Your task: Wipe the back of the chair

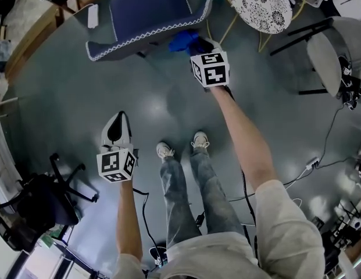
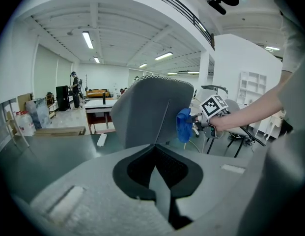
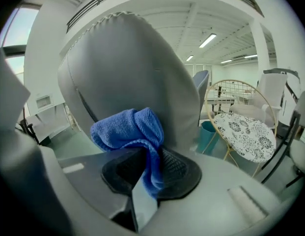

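Right gripper [image 3: 142,181]: clamping bunched blue cloth [image 3: 127,127]. Chair back [image 3: 135,68] is standing upright directly ahead, apparently touching the cloth. Left gripper [image 2: 159,181]: jaws together, empty, hanging well apart, so the right is nearer.

Right gripper [image 3: 147,181] jaws clamp a blue cloth [image 3: 130,132], pressed against the grey chair back [image 3: 127,77] at frame centre.
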The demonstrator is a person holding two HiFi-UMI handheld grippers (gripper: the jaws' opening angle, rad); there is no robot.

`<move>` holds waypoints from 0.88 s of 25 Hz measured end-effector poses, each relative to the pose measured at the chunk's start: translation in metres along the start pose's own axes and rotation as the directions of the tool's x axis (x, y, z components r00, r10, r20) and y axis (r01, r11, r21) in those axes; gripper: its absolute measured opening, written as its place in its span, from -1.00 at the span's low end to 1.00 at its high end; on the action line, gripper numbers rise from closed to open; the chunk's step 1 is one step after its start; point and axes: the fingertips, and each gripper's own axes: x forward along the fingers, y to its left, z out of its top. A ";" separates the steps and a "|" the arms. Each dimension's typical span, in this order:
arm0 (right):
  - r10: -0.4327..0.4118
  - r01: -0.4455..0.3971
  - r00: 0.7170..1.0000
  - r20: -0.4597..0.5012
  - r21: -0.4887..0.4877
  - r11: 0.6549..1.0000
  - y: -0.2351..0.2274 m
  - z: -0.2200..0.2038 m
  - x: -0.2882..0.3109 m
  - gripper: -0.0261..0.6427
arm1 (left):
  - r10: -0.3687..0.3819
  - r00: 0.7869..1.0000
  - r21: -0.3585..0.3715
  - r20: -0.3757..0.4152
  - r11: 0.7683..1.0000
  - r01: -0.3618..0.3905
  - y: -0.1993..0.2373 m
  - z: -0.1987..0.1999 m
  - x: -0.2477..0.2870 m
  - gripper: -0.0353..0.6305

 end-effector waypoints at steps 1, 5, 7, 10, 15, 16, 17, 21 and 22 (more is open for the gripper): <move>-0.008 0.008 1.000 -0.002 0.000 1.000 -0.008 -0.001 -0.002 -0.71 | -0.003 1.000 0.003 -0.003 1.000 0.003 -0.003 0.001 0.002 -0.88; -0.037 0.037 0.999 -0.009 0.003 0.999 -0.038 -0.005 -0.009 -0.71 | -0.014 1.000 0.013 -0.009 1.000 0.014 -0.013 0.003 0.011 -0.88; -0.059 0.059 0.998 -0.007 0.017 0.998 -0.052 -0.008 -0.014 -0.71 | -0.021 1.000 0.016 -0.009 1.000 0.021 -0.019 0.005 0.016 -0.88; -0.086 0.087 0.996 -0.004 0.023 0.996 -0.069 -0.011 -0.025 -0.71 | -0.030 1.000 0.018 -0.007 0.999 0.030 -0.027 0.007 0.021 -0.88; -0.099 0.099 0.995 0.006 0.011 0.995 -0.075 -0.024 -0.053 -0.71 | -0.037 0.999 0.020 0.001 0.999 0.037 -0.032 0.010 0.021 -0.88; -0.096 0.096 0.995 0.008 0.009 0.995 -0.072 -0.028 -0.061 -0.71 | -0.036 0.999 0.020 0.004 0.999 0.036 -0.032 0.011 0.020 -0.88; -0.092 0.091 0.996 0.010 0.007 0.996 -0.069 -0.032 -0.068 -0.71 | -0.034 0.999 0.020 0.007 0.999 0.034 -0.031 0.012 0.019 -0.88; -0.072 0.072 0.997 0.026 -0.004 0.997 -0.052 -0.043 -0.098 -0.71 | -0.031 0.999 0.019 0.022 0.999 0.030 -0.029 0.015 0.016 -0.88; -0.067 0.068 0.997 0.035 -0.008 0.998 -0.048 -0.044 -0.105 -0.71 | -0.029 0.999 0.017 0.025 0.999 0.029 -0.028 0.016 0.015 -0.88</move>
